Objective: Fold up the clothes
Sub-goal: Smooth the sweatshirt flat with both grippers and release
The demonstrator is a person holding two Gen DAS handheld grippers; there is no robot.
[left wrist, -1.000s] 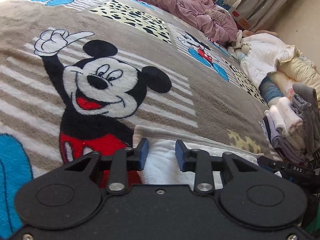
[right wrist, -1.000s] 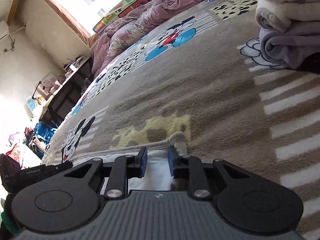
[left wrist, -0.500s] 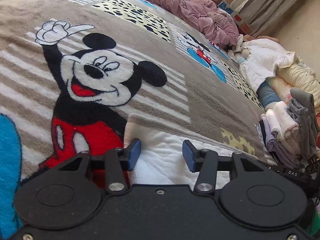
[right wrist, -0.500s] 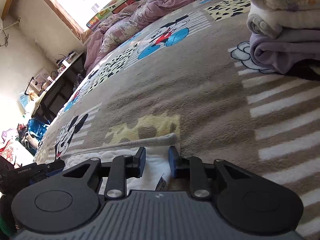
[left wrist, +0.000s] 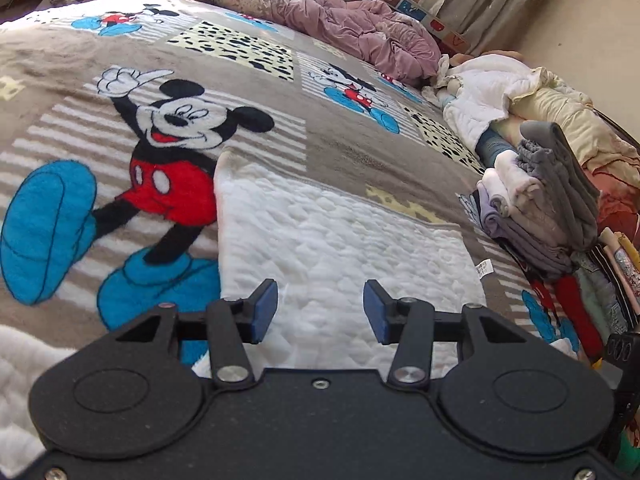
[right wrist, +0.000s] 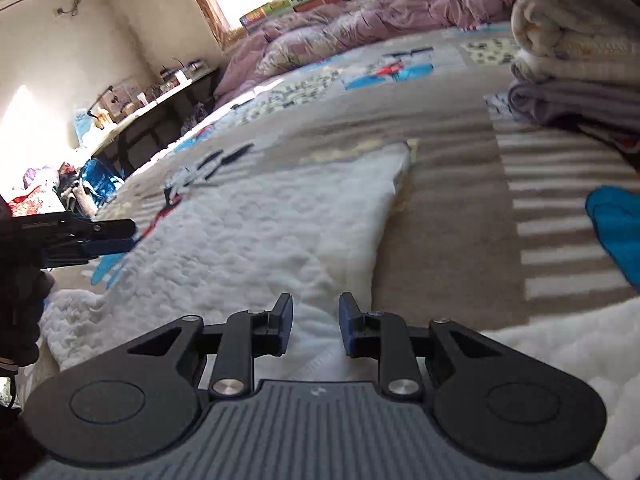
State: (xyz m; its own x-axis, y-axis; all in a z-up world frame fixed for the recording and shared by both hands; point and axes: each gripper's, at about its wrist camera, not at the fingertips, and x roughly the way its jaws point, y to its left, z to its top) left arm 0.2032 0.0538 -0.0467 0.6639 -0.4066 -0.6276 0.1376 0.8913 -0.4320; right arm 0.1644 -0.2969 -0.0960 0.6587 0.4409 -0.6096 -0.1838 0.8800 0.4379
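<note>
On the bed, a plush beige cartoon-mouse blanket (left wrist: 348,148) carries a white quilted garment (left wrist: 340,248) spread flat at its near edge, with a stack of folded grey, lilac and cream clothes (left wrist: 540,208) well to its right. The left hand-held gripper (left wrist: 320,310) hangs above the garment's near part with blue pads wide apart, gripping nothing. The right hand-held gripper (right wrist: 315,328) stands at a narrow gap over the garment's near hem, though whether its pads pinch the cloth I cannot tell.
</note>
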